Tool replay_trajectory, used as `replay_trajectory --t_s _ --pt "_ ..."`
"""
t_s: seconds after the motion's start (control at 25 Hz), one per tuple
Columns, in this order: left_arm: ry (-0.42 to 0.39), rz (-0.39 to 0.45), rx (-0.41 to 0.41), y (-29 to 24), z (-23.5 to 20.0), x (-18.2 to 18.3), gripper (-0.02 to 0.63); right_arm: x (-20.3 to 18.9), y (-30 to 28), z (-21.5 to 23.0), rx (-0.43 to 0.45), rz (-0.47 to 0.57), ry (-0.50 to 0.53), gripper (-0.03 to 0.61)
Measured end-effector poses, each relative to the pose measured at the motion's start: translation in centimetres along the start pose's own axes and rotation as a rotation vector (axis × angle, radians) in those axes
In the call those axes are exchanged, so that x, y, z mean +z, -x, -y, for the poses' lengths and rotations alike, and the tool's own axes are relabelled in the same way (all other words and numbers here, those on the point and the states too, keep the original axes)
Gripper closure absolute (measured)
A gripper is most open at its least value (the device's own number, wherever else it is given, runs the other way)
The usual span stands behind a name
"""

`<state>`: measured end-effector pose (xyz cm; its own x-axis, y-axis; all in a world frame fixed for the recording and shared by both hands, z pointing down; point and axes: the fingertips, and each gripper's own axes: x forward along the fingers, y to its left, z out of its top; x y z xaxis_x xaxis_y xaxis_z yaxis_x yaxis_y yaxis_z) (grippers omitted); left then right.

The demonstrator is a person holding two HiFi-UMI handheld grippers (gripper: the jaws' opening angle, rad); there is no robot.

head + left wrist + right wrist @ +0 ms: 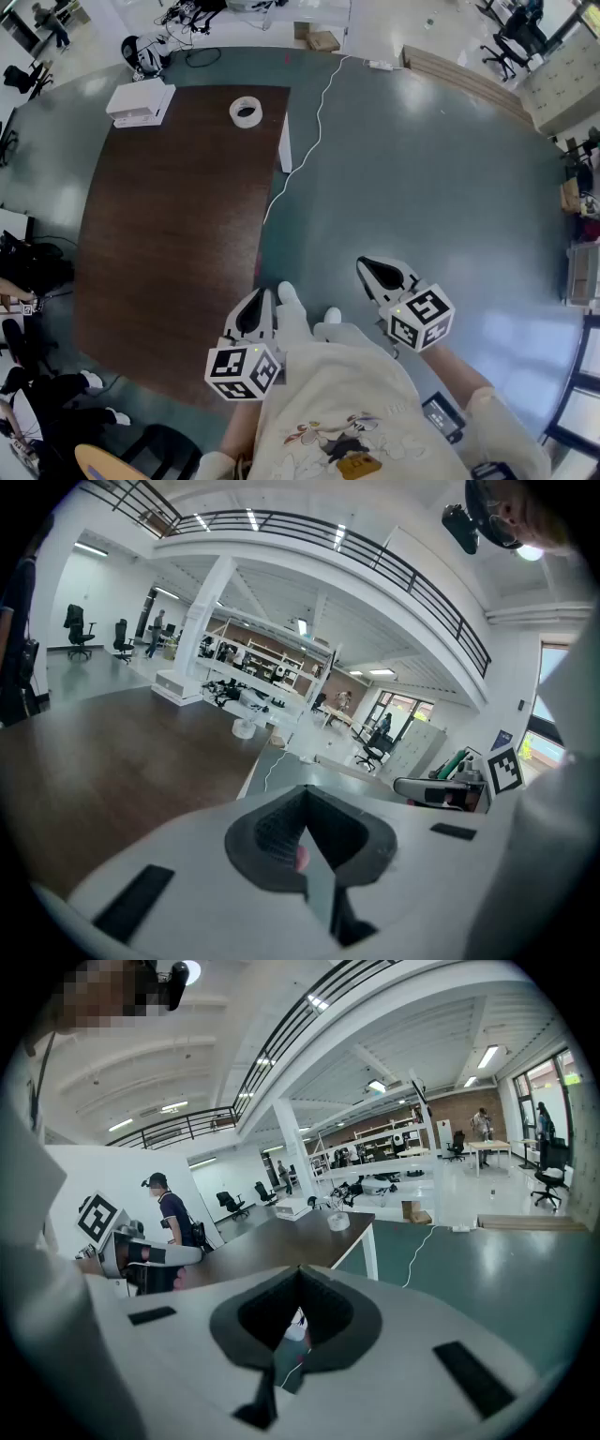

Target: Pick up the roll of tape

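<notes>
The roll of tape [246, 112] is a white ring lying flat at the far end of the long brown table [169, 234]. It shows small and distant in the left gripper view [244, 728] and the right gripper view [338, 1220]. My left gripper [262, 295] hangs close to my body over the table's near right corner, its jaws shut with nothing between them [306, 791]. My right gripper [364, 263] is beside it over the green floor, jaws also together and empty [300, 1269]. Both are far from the tape.
A white box [141, 101] sits on the table left of the tape. A white cable [309, 141] runs across the floor past the table's white end panel [285, 145]. A cardboard box [323, 40] and boards [459, 75] lie beyond. A person [173, 1218] stands to the left.
</notes>
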<state>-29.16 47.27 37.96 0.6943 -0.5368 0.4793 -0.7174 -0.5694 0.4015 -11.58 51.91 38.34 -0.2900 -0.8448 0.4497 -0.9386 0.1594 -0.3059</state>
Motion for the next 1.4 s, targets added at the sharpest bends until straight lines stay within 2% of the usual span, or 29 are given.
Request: replay_trajectory --t_s 0.16,0.36,0.8,0.92,1.12,1.4 --pt "0.004 -0.044 0.007 2.0 4.3 -4.4 0.607 -3.5 4.6 -0.8 0.035 -0.002 -0.038 0.574" --pt "-0.028 -0.082 -0.005 3.6 7.2 -6.4 0.607 -5.6 7.9 -1.8 0.047 0.036 -0.115 0.572" --pt "-0.093 -0.034 -0.036 5.0 8.0 -4.8 0.607 -4.8 10.3 -3.2 0.003 0.109 -0.061 0.572" --pt "-0.103 -0.036 -0.027 4.3 8.5 -5.1 0.607 -5.4 10.5 -2.3 -0.020 0.102 -0.044 0.572" --pt "-0.125 -0.025 -0.017 3.0 11.9 -5.6 0.607 -6.2 12.4 0.8 -0.045 0.082 -0.051 0.572" --pt "-0.128 -0.046 -0.017 1.3 14.1 -6.6 0.607 -6.5 12.8 3.0 -0.030 0.061 -0.055 0.572"
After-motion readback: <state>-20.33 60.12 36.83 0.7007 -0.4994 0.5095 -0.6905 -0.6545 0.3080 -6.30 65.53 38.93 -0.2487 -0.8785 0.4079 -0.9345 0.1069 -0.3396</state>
